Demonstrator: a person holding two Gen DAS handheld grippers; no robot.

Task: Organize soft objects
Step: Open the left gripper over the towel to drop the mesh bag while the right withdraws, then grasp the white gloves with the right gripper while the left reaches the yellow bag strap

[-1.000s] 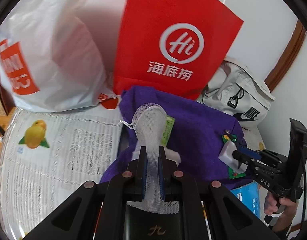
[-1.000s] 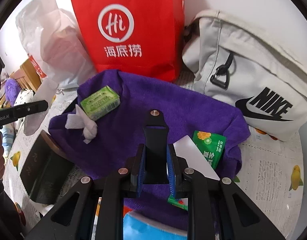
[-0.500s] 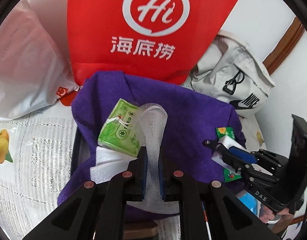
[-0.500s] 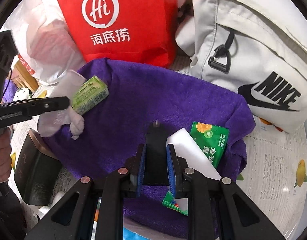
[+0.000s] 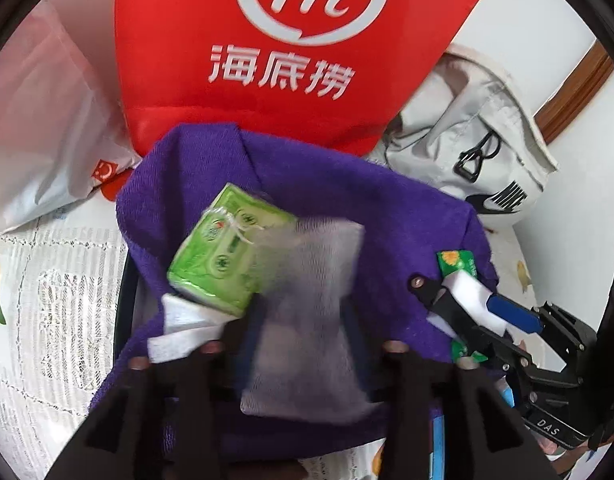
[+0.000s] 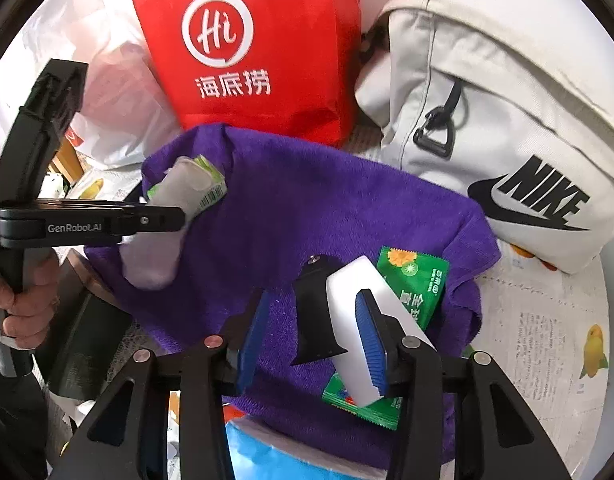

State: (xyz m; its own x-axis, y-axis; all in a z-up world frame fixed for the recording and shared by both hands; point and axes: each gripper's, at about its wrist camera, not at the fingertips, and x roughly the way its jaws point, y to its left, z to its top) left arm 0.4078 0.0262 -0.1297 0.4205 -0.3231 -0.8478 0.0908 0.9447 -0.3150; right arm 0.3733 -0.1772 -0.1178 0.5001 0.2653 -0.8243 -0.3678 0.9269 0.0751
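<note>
A purple towel (image 5: 307, 184) (image 6: 291, 208) lies spread on the table. On it are a green tissue pack (image 5: 223, 256) (image 6: 211, 188), a white crumpled tissue (image 5: 183, 328), a black strap (image 6: 315, 312), a white sponge (image 6: 355, 320) and a green sachet (image 6: 415, 280). My left gripper (image 5: 303, 328) has opened; the white mesh pouch (image 5: 307, 320) (image 6: 159, 240) hangs blurred between its spread fingers, just over the towel. My right gripper (image 6: 315, 340) is open, its fingers around the black strap, the sponge against the right pad (image 6: 371, 344).
A red Haidilao paper bag (image 5: 291, 40) (image 6: 247, 52) stands behind the towel. A white plastic bag (image 5: 39, 128) is at the left, a pale Nike backpack (image 6: 507, 120) at the right. A black box (image 6: 83, 344) lies under the towel's left edge.
Both grippers have opened. The left one moved forward over the towel and let go its grip on the mesh pouch. The right one released the black strap.
</note>
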